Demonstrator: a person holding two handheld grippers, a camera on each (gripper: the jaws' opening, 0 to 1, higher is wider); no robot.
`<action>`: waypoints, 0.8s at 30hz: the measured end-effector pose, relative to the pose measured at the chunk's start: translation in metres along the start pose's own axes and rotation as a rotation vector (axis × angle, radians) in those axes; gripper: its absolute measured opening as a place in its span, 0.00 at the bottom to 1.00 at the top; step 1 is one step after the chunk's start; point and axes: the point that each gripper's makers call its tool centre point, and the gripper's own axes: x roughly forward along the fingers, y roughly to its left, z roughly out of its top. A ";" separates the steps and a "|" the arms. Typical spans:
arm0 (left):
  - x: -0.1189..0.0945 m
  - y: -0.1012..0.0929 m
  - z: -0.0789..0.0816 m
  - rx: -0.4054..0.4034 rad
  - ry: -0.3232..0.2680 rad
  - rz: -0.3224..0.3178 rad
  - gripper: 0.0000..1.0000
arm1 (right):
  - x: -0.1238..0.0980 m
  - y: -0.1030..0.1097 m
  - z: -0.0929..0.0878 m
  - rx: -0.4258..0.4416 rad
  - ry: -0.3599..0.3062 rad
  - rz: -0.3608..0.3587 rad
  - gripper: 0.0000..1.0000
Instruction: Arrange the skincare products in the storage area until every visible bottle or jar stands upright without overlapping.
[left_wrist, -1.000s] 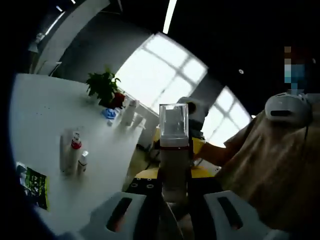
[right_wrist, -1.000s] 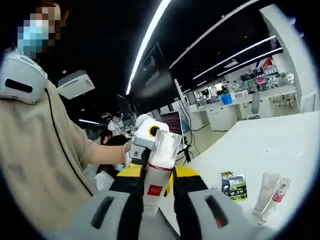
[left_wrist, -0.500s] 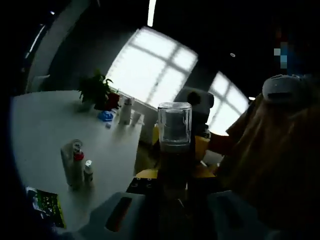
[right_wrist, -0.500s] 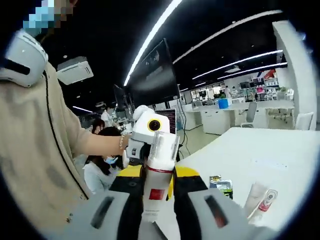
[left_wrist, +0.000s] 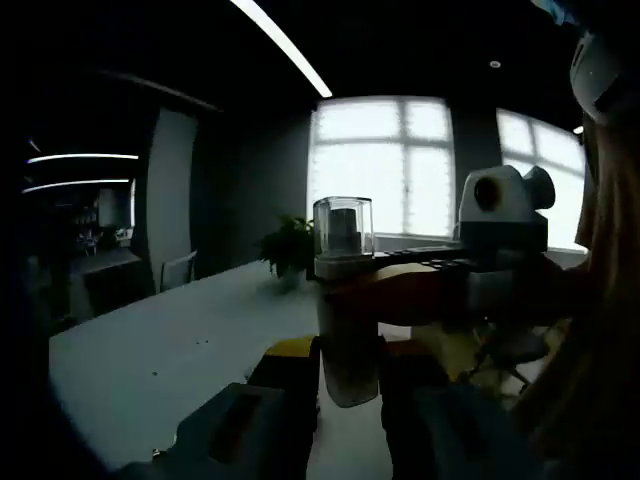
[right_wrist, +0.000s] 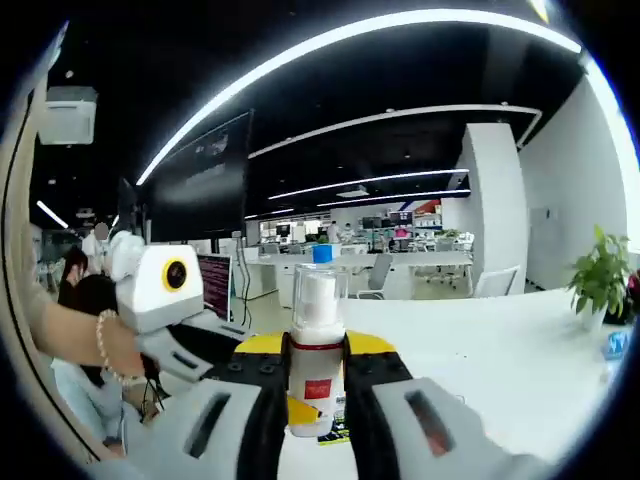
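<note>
— Counting bottles: how many held?
— Two. One clear-capped pump bottle (left_wrist: 345, 300) upright between the jaws of the left claw (left_wrist: 350, 395), pinched at the lower body, lifted above the white desk (left_wrist: 170, 350). One white foam bottle (right_wrist: 315, 355) with a red label and clear cap, upright, clamped by the right claw (right_wrist: 316, 425) at its lower half, held over the desk (right_wrist: 500, 370).
— Anything else countable?
— One potted plant (left_wrist: 288, 248) far back on the desk in the left gripper view, before a bright window (left_wrist: 380, 170). One leafy plant (right_wrist: 598, 275) at the right edge in the right gripper view. One dark sachet (right_wrist: 335, 428) lying flat on the desk just behind the foam bottle's base.
— Other claw visible?
— Yes: coming in from the right in the left gripper view (left_wrist: 500, 265), and from the left in the right gripper view (right_wrist: 175, 315), gripped by a hand with a bead bracelet (right_wrist: 105, 345).
</note>
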 end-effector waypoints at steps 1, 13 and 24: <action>0.002 0.002 -0.002 0.051 0.018 0.063 0.19 | 0.001 -0.002 -0.001 0.009 -0.001 -0.026 0.19; -0.004 0.024 -0.016 0.039 0.090 0.361 0.18 | 0.005 0.009 -0.011 -0.013 0.018 -0.045 0.19; 0.007 0.011 -0.036 -0.085 0.105 0.106 0.16 | -0.002 -0.001 -0.029 0.009 0.063 -0.037 0.19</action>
